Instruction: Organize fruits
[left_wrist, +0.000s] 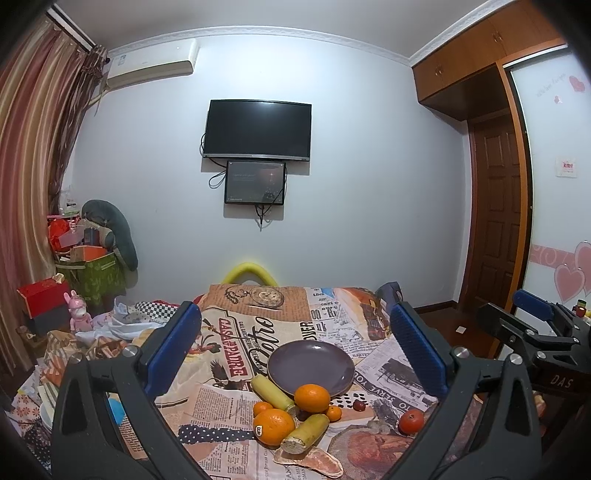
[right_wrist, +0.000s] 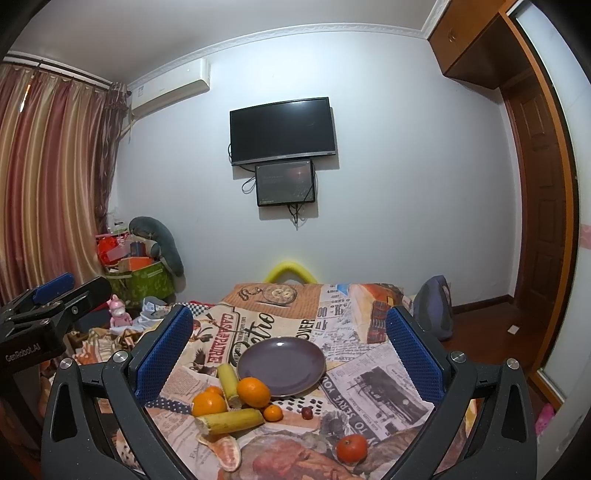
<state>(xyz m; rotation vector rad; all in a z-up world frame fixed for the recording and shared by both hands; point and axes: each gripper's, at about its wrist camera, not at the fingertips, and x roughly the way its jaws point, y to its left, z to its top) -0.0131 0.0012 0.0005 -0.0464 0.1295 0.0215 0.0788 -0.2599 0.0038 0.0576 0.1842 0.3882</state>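
A: Both sets of jaws are seen spread wide, nothing held. The left gripper (left_wrist: 295, 354) and the right gripper (right_wrist: 290, 350) hang side by side above the near edge of the bed (left_wrist: 332, 306), both aimed at the same heap.

B: And the heap?

A: The fruit is bunched at the plate's (left_wrist: 311, 365) six-to-seven o'clock rim. One orange (left_wrist: 312, 397) is touching that rim; a second, stickered orange (left_wrist: 274, 425) lies nearer the camera. Two cane pieces are noted: one (left_wrist: 271, 392) running from eleven to five, the other (left_wrist: 306, 432) from one to seven. A tomato (right_wrist: 351, 448) sits apart at four o'clock of the plate.

B: Which arm is favoured?

A: In the left view the pile is framed dead centre between the jaws. In the right view it is pushed toward seven o'clock, while the tomato falls nearer that gripper's middle. So the pile is judged the left's, the tomato the right's.

B: The plate?

A: Empty, so nothing is judged sorted yet. The rim orange would be closed on across its width; the cane, across its short axis.
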